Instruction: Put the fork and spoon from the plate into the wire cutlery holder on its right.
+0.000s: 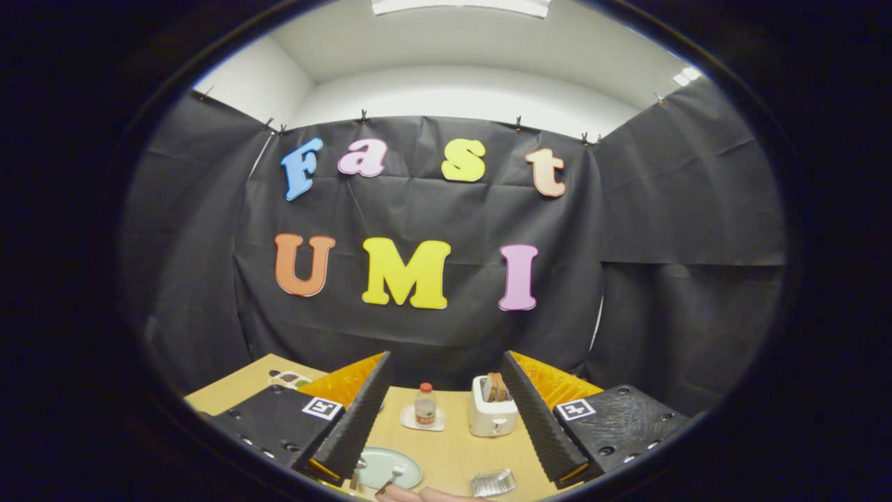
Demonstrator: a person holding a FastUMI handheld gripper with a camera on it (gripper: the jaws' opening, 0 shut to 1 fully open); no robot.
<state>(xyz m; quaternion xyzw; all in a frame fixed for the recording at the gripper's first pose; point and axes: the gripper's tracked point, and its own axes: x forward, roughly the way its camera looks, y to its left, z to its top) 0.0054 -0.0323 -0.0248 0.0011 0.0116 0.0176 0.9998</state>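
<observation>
Here gripper fingers apart above fork on plate; labels unreadable.

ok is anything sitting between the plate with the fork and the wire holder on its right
Nothing visible does. The plate with the fork lies by the left finger of the open claw, the wire cutlery holder to its right, with bare table between them. The bottle and toaster stand farther back.

You have one plate, one fork, one wire cutlery holder, one bottle, one toaster, and one gripper, its fingers spread apart.
</observation>
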